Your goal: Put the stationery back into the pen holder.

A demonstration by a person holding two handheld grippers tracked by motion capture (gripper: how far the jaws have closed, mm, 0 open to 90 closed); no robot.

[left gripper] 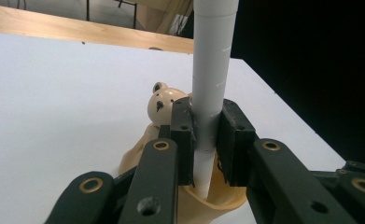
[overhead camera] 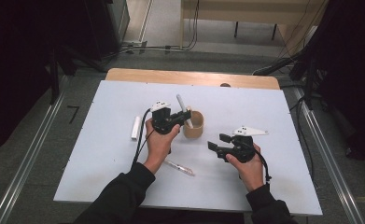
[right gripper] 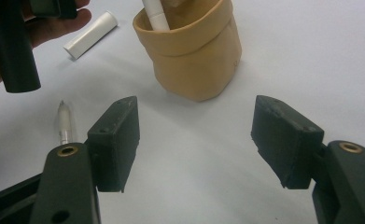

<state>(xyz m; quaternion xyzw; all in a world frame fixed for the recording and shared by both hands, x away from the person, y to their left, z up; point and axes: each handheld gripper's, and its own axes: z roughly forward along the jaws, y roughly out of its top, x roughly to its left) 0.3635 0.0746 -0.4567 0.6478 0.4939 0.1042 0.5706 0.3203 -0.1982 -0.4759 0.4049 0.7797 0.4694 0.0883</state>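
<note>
Pen [left gripper: 211, 79]: white, stiff plastic barrel, light by the look; smooth so likely slippery under a loose pinch. Held upright in left gripper [overhead camera: 184, 117], jaws closed on lower barrel, pads [left gripper: 184, 135] flat on both sides. Lower end sits inside cup [overhead camera: 195, 125], tip down near cup floor, not yet let go. Best hold pt: mid-to-lower barrel as now; higher grip would let it swing.

Cup: tan, soft-walled, rolled rim [right gripper: 185, 44], bear head [left gripper: 164, 103] on far side. Prob. light and squashy; may tip or slide if pen is pushed sideways against wall. Take by rim or wall w/ gentle squeeze only.

Right gripper [overhead camera: 215, 142]: jaws well apart, nothing between, hovering near cup on person's right, above table [overhead camera: 273, 121]. Could steady cup if needed.

Other items: cap-like white tube [overhead camera: 136, 127] lying left of left gripper, well apart from cup. Clear pen [overhead camera: 180, 168] lying near front edge, between the two forearms.

Room/edges: cup stands about mid-table, all edges well apart. Open board behind and right of cup; wooden strip [overhead camera: 189, 77] at far edge. Straight lift upward is free for left gripper. Left side tighter: tube and cable [overhead camera: 142, 135]. Judgement: release should be straight down, then rise clear before any sideways move, else barrel levers cup over.
</note>
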